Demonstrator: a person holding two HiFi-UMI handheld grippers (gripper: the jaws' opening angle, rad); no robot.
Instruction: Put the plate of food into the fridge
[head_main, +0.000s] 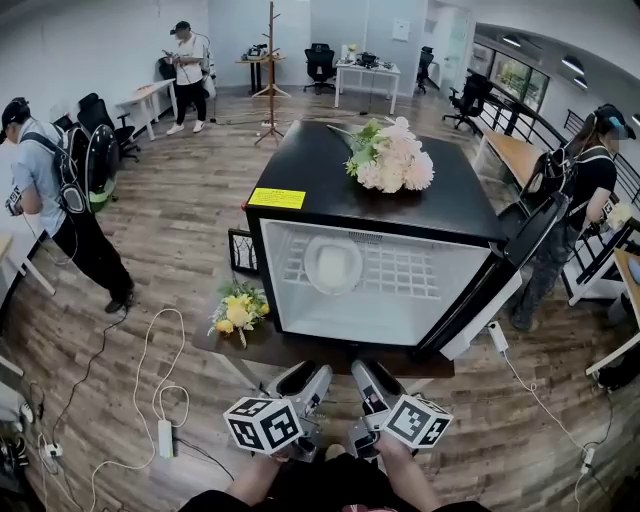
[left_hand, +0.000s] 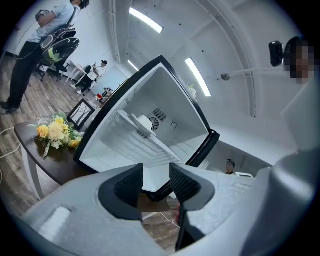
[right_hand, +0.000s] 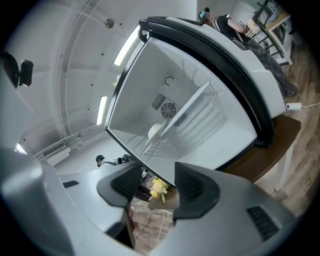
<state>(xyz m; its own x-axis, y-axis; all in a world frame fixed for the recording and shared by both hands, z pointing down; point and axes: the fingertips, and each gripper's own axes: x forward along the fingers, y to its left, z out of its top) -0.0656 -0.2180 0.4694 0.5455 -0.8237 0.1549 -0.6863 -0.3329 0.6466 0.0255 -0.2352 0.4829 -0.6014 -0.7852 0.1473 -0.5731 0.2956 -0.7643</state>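
A small black fridge (head_main: 330, 170) stands on a low wooden table (head_main: 300, 352), its door (head_main: 500, 275) swung open to the right. Inside, a white plate (head_main: 332, 264) rests on the left part of the wire shelf (head_main: 410, 272); it also shows in the left gripper view (left_hand: 143, 122) and the right gripper view (right_hand: 154, 131). My left gripper (head_main: 305, 374) and right gripper (head_main: 365, 374) hang side by side in front of the table edge, clear of the fridge. Both the left (left_hand: 156, 172) and the right (right_hand: 159, 175) stand open with nothing between the jaws.
A pink and white bouquet (head_main: 392, 158) lies on the fridge top. Yellow flowers (head_main: 238, 310) and a picture frame (head_main: 242, 250) sit on the table at the fridge's left. Cables and a power strip (head_main: 165, 437) lie on the floor. People stand at left (head_main: 60, 190) and right (head_main: 580, 190).
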